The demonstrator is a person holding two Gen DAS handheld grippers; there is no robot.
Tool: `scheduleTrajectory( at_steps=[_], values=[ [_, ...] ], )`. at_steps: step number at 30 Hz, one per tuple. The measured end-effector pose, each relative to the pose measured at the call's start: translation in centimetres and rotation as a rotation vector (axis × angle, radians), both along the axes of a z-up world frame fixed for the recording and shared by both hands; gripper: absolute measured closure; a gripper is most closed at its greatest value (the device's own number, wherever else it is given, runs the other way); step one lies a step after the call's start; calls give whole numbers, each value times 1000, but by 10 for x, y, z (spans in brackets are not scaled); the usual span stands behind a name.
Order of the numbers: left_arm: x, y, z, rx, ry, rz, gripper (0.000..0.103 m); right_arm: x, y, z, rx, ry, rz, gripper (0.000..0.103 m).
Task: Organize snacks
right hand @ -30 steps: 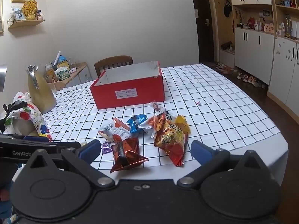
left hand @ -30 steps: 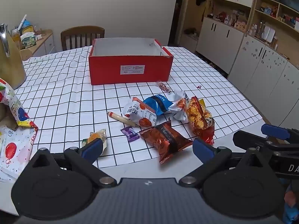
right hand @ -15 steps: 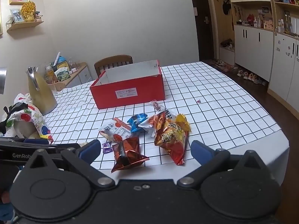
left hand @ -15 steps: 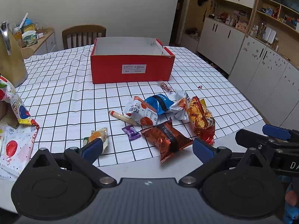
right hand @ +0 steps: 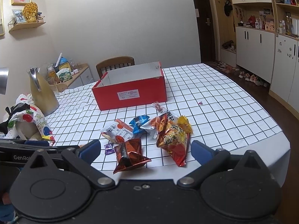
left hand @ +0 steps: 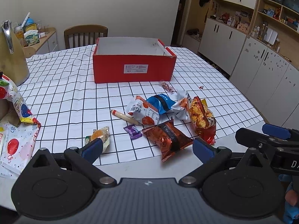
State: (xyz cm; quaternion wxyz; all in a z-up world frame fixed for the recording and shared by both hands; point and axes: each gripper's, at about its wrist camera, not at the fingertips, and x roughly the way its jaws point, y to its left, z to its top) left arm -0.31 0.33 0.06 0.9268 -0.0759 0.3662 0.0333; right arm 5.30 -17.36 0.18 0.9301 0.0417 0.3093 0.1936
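An open red box (left hand: 133,68) (right hand: 130,94) stands on the checked tablecloth, its inside looking empty. In front of it lie several snacks: a copper-red packet (left hand: 167,137) (right hand: 129,154), an orange chips bag (left hand: 201,117) (right hand: 173,136), a blue packet (left hand: 160,101) (right hand: 139,122), a white-orange packet (left hand: 143,111) (right hand: 117,131), a purple candy (left hand: 133,131) (right hand: 109,148), a sausage stick (left hand: 124,116), a small yellow packet (left hand: 100,135) and a red candy (left hand: 167,86) (right hand: 158,106). My left gripper (left hand: 147,149) is open and empty, short of the copper packet. My right gripper (right hand: 145,150) is open and empty, just before the same packets.
A balloon-print gift bag (left hand: 16,112) (right hand: 31,120) and a gold jug (left hand: 10,54) (right hand: 42,91) stand at the left. A wooden chair (left hand: 86,35) is behind the box. A tiny wrapper (left hand: 201,87) lies to the right. White cabinets (left hand: 261,65) line the right wall.
Both grippers have drifted slightly forward and up; the view of the table shifts a little. Nothing on the table has moved and both grippers stay open.
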Motion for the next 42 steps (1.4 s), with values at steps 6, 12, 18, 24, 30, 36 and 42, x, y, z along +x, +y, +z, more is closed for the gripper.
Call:
scheduleTrajectory(
  at_steps=[6,12,18,24,30,36,42],
  values=[
    [0,0,0,-2,5,-2,0,0,1,0,2,1,2,0],
    [0,-2,0,1,9,-5,0,-1,-1,0,10,3,1,0],
    [0,-3,1,2,3,-7,0,-2,-3,0,14,2,-3,0],
    [-1,-4,1,5,2,-8,0,-3,-3,0,19,4,-1,0],
    [-2,-4,1,-1,3,-6,0,-4,-2,0,20,1,1,0],
    [-3,-4,1,1,0,-5,0,-6,-2,1,18,1,1,0],
    [-5,-2,2,5,-9,-5,0,-7,-1,2,14,-3,2,0]
  ],
)
